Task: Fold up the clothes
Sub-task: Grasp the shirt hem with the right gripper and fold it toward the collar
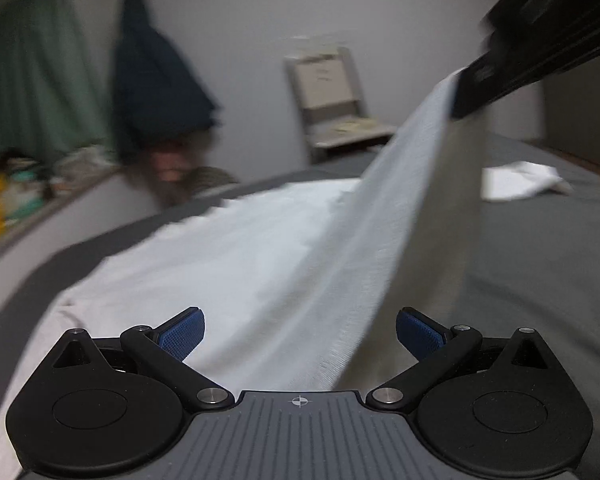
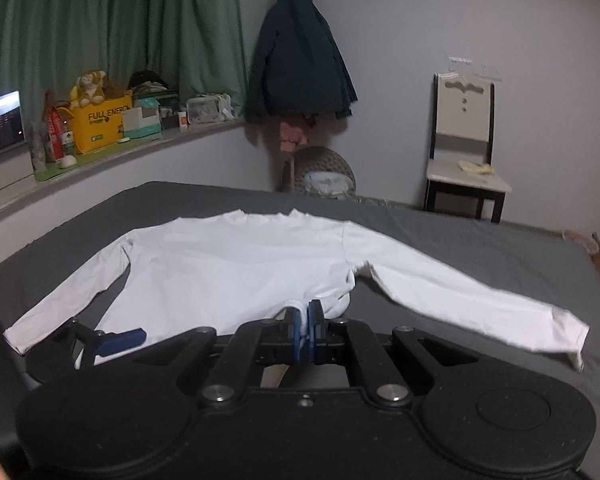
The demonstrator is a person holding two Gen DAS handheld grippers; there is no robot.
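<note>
Dark jacket [image 2: 300, 52] hangs near a chair [image 2: 464, 140]

My left gripper [image 1: 300, 334] hangs low over the white shirt [image 1: 236, 264], blue pads [image 1: 182, 334] wide apart, nothing between them. Shirt lies on the grey bed [image 1: 540, 248]; one edge is drawn up tight to the right gripper [image 1: 466, 92] at upper right, pinched there. Small white cloth [image 1: 520, 180] farther right. View blurred: dark jacket [image 1: 160, 80] on wall, chair [image 1: 332, 96], green curtain [image 1: 32, 80].

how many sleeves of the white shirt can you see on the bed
2. One sleeve stretches left, its cuff beside the open left tongs; the other sleeve stretches right, its cuff lifted off the bed.
</note>
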